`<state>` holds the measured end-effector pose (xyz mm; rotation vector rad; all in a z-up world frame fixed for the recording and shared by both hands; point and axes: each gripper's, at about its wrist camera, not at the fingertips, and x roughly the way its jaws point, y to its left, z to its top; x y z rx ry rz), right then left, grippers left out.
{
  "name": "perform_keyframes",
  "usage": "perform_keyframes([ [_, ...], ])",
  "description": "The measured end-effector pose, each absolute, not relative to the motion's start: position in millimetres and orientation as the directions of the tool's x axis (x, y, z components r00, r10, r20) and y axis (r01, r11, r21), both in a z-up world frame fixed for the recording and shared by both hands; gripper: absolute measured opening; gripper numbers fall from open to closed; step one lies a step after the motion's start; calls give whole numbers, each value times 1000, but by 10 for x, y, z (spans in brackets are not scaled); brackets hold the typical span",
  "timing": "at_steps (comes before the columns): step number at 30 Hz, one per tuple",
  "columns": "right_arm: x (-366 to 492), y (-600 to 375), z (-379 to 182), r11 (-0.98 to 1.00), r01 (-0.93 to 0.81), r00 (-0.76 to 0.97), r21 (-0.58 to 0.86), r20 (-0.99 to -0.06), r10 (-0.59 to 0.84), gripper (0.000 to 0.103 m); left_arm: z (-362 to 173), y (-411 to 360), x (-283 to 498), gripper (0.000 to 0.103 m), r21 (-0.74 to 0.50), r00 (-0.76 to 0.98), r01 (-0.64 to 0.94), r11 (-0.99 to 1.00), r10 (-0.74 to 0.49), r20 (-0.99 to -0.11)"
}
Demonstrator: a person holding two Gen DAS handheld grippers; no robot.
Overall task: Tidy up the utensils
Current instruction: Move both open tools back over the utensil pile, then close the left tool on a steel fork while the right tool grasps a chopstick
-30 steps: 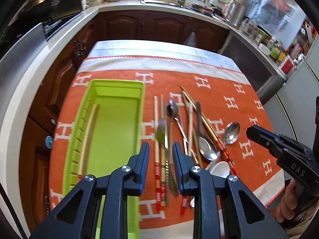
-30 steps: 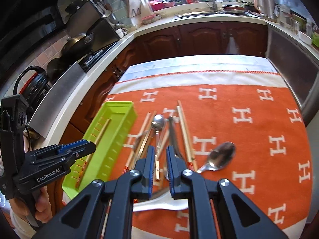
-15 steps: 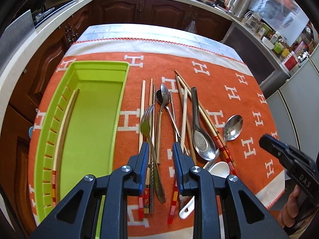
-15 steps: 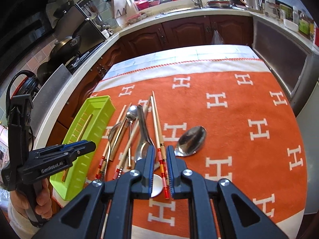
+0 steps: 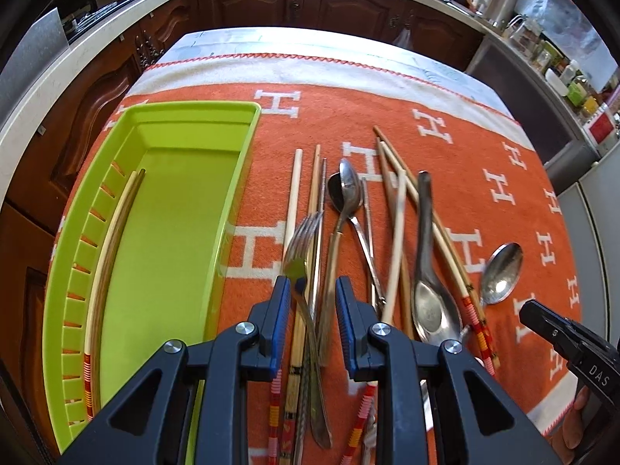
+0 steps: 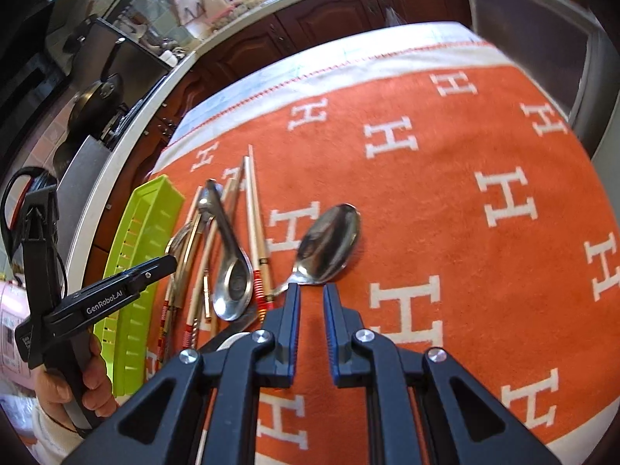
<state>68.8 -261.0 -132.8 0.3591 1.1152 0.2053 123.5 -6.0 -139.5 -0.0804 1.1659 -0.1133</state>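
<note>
Kitchen counters and dark wooden cabinets ring an island spread with an orange cloth (image 5: 445,108) patterned in white H letters. Taking the green tray (image 5: 193,108) as the landmark and going left to right: inside it, along its slotted left wall, lies one pair of chopsticks (image 5: 116,232), and the rest of its floor shows nothing else. Just right of the tray's long right wall the loose utensils lie roughly parallel on the cloth: pale chopsticks (image 5: 296,190), then a fork (image 5: 300,248), then a slim spoon (image 5: 347,190) with its bowl pointing away. Farther right is a crossing bundle of more chopsticks, a ladle-like deep spoon (image 5: 430,302), and, farthest from the tray, a round spoon (image 6: 329,244) lying apart.

The left gripper (image 5: 312,298) hangs low over the fork's neck and the chopsticks beside it, jaws apart and straddling them, clamped on nothing. The right gripper (image 6: 310,298) sits well right of the tray, its fingertips just at the round spoon's neck, jaws slightly apart and empty.

Judging by this, the sorting has barely begun: one pair is stowed, while every fork, spoon and remaining chopstick is left to move into the tray.
</note>
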Motion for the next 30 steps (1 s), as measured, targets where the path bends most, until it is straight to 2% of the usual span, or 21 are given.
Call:
perform_keyframes([
  [13, 830, -2690, -1496, 894, 16, 408, 447, -819, 403, 12, -1469, -194, 1377, 18, 26, 444, 32, 999, 9, -896],
  [25, 873, -2479, -1407, 885, -84, 396, 457, -800, 451, 12, -1492, -321, 1348, 18, 81, 472, 64, 995, 41, -881],
  [30, 963, -2345, -1421, 882, -115, 379, 457, -801, 464, 12, -1472, -257, 1326, 8, 41, 480, 54, 998, 10, -877],
])
